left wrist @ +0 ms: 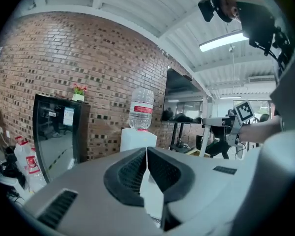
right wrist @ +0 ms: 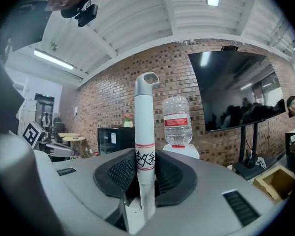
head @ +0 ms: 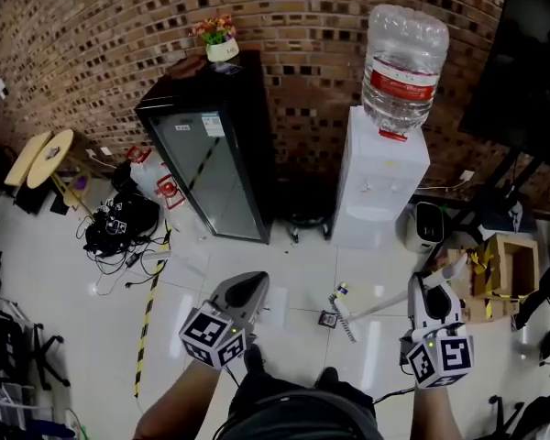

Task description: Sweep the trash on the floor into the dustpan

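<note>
My right gripper (head: 428,288) (right wrist: 145,167) is shut on a white broom handle (right wrist: 145,117) with a red band and a black pattern. In the right gripper view the handle stands upright between the jaws, hang-hole end on top. In the head view the handle (head: 378,304) slants down and left to a striped head (head: 346,324) on the pale tiles. A small dark square scrap (head: 327,319) lies beside that head, and a small blue-yellow bit (head: 342,289) lies just beyond it. My left gripper (head: 250,280) (left wrist: 146,154) hovers over the floor to the left, jaws together with nothing visible between them. No dustpan shows in any view.
A black glass-door fridge (head: 215,154) and a white water dispenser (head: 380,177) stand against the brick wall ahead. A tangle of cables (head: 119,223) and a yellow-black floor tape (head: 148,310) lie at left. A cardboard box (head: 509,264) sits at right. The person's shoes (head: 253,359) are below.
</note>
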A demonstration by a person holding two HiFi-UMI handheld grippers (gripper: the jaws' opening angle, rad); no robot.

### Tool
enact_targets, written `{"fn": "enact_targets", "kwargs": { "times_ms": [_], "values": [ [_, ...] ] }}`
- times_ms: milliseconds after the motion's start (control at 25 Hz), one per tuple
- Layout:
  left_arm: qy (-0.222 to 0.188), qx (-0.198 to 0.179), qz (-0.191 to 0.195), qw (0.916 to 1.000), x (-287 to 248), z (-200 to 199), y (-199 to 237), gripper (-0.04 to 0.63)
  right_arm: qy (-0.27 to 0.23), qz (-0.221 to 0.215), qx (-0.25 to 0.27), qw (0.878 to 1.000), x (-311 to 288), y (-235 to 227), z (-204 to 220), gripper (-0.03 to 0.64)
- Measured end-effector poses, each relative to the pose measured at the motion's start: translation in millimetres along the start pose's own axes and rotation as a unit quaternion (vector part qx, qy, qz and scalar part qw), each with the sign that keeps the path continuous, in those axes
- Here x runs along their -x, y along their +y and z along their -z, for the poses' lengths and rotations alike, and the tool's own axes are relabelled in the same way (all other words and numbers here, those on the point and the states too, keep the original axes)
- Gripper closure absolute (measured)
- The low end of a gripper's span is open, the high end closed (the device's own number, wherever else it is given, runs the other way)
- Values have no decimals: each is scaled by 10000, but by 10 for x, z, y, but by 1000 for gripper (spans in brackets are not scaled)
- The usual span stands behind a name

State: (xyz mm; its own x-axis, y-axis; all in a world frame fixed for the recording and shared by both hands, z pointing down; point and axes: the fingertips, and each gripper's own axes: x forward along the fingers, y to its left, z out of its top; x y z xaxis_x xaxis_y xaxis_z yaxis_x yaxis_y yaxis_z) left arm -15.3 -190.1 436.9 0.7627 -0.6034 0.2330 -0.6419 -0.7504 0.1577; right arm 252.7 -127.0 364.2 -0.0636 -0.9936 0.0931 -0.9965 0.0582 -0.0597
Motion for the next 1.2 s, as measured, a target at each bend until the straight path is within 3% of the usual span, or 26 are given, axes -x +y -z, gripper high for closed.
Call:
{"fn": "enact_targets", "kwargs": {
  "times_ms": [200, 480, 600, 760, 1200],
  "values": [
    [-197, 2, -329, 9993, -91, -284, -487, 578, -26, -352, 120, 9993, 332, -527, -175, 497],
    [-164, -173, -244, 9994, 88, -491, -946, 581, -58, -266, 155, 9995, 774, -736, -363, 497],
    [-256, -181, -302, 9991, 184, -626, -953, 588, -144, -139, 104, 9997, 915, -748, -464, 497],
    [-575, -251, -664, 9958, 412, -838, -832, 589, -196, -57, 79, 9998, 1043, -680, -542, 497],
    [-489, -124, -588, 9970, 750, -861, -720, 588, -359, -238, 65, 9991, 1173, -297, -739, 497]
  ]
}}
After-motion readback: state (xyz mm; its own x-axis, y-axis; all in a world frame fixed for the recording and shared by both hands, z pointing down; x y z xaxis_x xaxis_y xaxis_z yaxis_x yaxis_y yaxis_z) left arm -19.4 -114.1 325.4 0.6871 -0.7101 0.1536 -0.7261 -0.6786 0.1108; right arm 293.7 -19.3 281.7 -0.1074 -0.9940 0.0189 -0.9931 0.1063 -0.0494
